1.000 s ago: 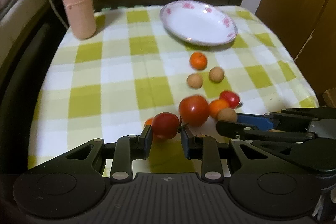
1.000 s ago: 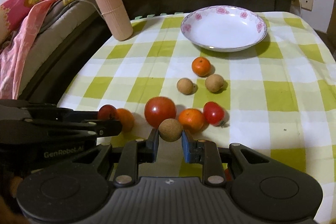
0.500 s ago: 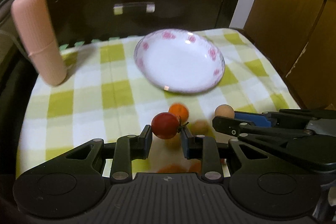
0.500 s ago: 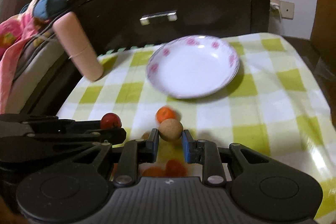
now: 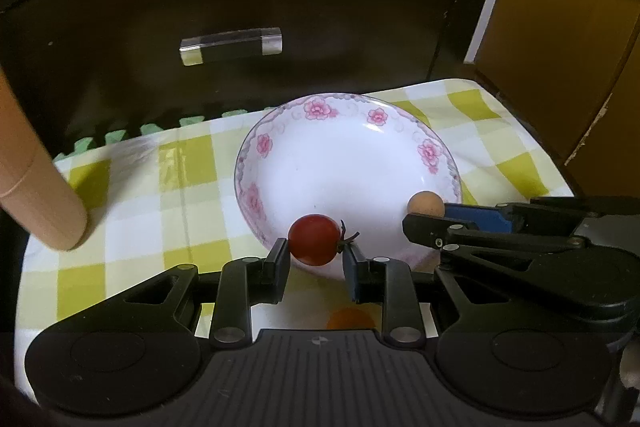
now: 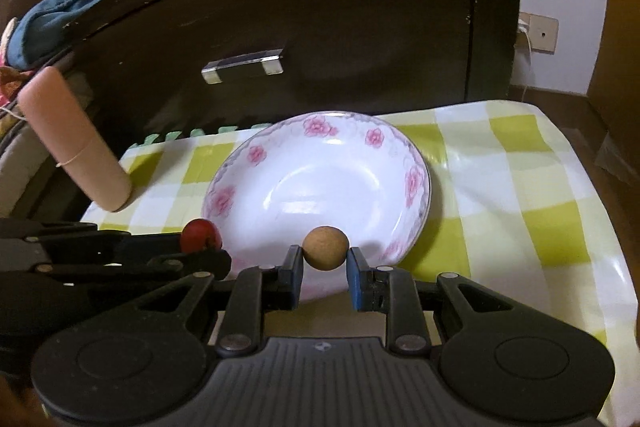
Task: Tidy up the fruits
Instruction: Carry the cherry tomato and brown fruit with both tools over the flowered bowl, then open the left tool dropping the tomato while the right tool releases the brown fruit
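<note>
Drop-off step: left gripper [image 5: 315, 255] clamps a cherry tomato [image 5: 314, 239], right gripper [image 6: 323, 266] clamps a brown fruit [image 6: 325, 248], both at the plate [image 6: 256, 163]; next, release inside.

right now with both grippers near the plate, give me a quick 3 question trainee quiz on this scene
1. True or false: the plate already holds fruit.
2. What does the left gripper hold? A) red tomato B) orange fruit C) nothing
3. What is clamped in the right gripper?

Key
1. False; its white inside is bare.
2. A
3. The round brown fruit, held in front of the plate's near rim.
</note>
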The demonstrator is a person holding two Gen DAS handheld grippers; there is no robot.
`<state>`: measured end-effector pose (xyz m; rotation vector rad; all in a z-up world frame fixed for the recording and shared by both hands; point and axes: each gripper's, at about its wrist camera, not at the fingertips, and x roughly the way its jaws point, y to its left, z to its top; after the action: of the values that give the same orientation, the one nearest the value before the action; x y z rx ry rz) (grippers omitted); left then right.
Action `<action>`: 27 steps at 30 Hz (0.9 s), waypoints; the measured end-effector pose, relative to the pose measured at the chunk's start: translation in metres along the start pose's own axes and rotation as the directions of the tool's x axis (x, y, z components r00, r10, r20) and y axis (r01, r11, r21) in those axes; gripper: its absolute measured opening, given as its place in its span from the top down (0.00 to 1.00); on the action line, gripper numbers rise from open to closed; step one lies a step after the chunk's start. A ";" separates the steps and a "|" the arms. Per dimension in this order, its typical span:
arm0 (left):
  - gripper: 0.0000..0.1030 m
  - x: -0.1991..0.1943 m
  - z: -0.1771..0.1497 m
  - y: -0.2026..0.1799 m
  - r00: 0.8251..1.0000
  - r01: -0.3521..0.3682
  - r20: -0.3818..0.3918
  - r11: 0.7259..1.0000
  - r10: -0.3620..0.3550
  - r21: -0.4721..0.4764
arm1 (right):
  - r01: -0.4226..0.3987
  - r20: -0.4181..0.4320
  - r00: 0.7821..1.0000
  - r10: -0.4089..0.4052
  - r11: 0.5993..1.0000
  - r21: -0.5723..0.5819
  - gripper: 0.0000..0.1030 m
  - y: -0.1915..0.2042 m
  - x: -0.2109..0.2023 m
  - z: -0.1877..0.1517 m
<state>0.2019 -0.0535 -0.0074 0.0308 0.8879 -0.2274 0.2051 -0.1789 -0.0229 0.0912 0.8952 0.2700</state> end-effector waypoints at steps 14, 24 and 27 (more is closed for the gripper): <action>0.66 0.024 0.010 0.001 0.999 -0.028 -0.015 1.000 0.028 0.005 | -0.008 -0.019 1.000 0.008 1.000 -0.014 0.76 -0.013 0.032 0.009; 0.54 0.023 0.010 0.000 0.999 -0.050 -0.003 0.999 0.050 0.020 | 0.013 -0.021 1.000 -0.014 1.000 -0.014 0.74 -0.015 0.034 0.010; 0.46 0.021 0.010 0.002 0.999 -0.054 0.001 0.998 0.054 0.012 | 0.019 -0.016 1.000 -0.019 1.000 -0.008 0.73 -0.017 0.033 0.011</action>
<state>0.2227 -0.0561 -0.0177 0.0661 0.8839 -0.1818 0.2364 -0.1863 -0.0448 0.0730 0.9107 0.2572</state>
